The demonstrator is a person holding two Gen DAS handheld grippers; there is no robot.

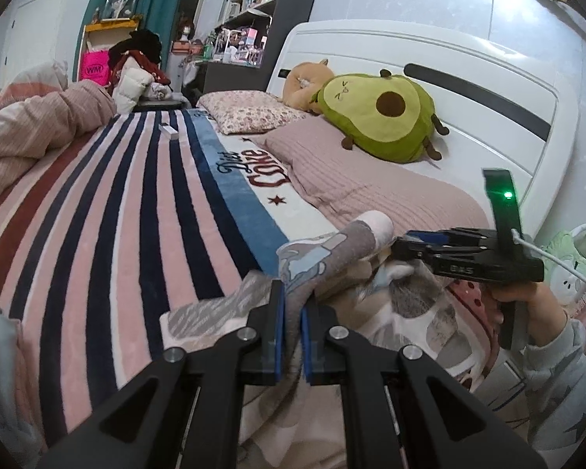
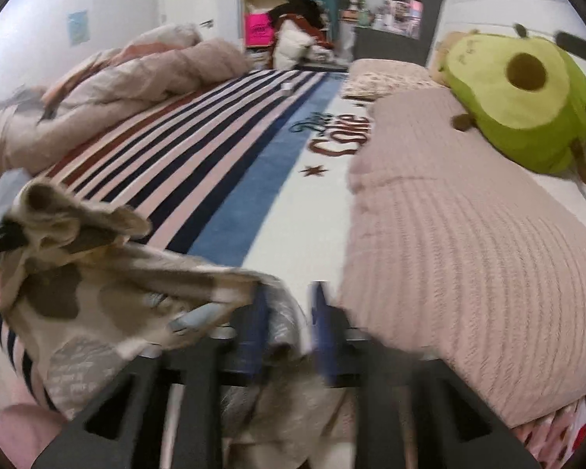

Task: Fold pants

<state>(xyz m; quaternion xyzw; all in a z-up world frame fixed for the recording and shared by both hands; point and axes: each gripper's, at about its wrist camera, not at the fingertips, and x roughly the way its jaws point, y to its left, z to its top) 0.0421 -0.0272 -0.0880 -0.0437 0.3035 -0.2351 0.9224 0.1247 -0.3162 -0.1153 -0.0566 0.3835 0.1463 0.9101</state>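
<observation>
The pants (image 1: 324, 262) are soft grey, cream and pale blue patterned fabric, held up over the near edge of the bed. My left gripper (image 1: 292, 301) is shut on a fold of the pants between its blue pads. My right gripper (image 1: 402, 248) shows in the left wrist view to the right, gripping the pants' other end. In the right wrist view the pants (image 2: 97, 285) stretch leftward, and the right gripper (image 2: 289, 297) holds fabric between its blue pads with a narrow gap. The left gripper's tip (image 2: 0, 240) shows at the far left.
The bed carries a striped blanket (image 1: 117, 211), a pink ribbed pillow (image 2: 468, 234), a floral pillow (image 1: 250, 115), an avocado plush (image 1: 383, 117) against the white headboard (image 1: 449, 62), and a bunched pink duvet (image 2: 109, 90) on the far side. A small white box (image 1: 168, 131) lies on the blanket.
</observation>
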